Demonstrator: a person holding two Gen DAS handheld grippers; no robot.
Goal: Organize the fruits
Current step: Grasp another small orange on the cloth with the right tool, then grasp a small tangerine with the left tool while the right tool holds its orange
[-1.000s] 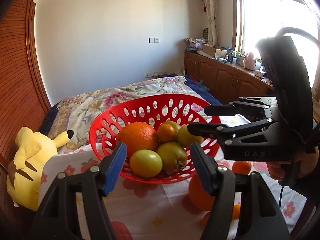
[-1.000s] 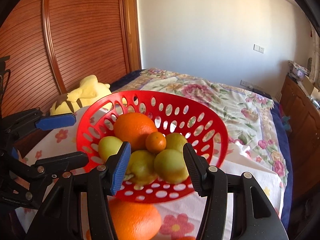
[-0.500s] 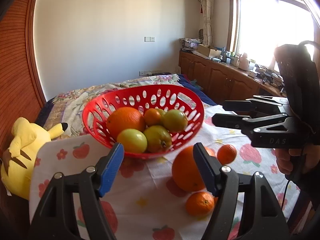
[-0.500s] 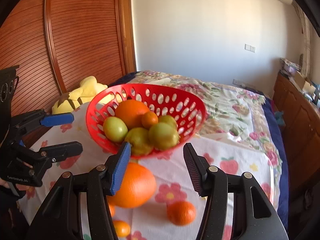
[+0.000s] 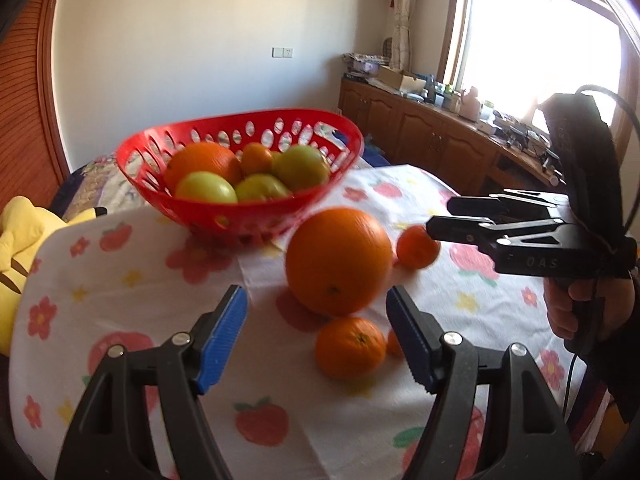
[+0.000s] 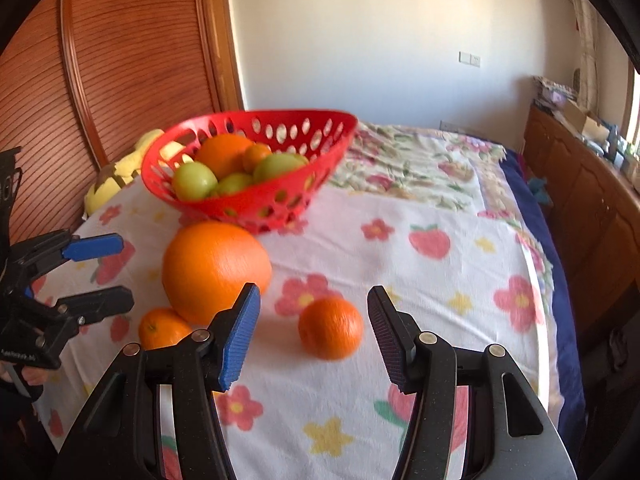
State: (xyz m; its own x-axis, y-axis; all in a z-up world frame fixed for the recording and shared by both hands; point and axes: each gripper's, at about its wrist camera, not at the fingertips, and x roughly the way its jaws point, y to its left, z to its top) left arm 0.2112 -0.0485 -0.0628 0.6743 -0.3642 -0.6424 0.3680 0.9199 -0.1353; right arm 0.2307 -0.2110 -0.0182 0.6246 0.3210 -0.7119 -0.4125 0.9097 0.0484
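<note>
Your left gripper [image 5: 316, 338] hovers over the flowered cloth [image 5: 120, 280] with its jaws apart and gripping nothing; a big orange [image 5: 338, 260] and a mandarin [image 5: 350, 347] lie just past them. Behind sits the red basket [image 5: 240, 212], filled with fruit. Your right gripper [image 6: 314, 334] also has parted, empty jaws, with a small orange [image 6: 330, 327] on the cloth between them.

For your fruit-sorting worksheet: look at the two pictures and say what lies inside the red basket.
Inside the red basket lie a large orange, one small orange and at least three green fruits. Its wall and the top fruits hide anything lower down.
</note>
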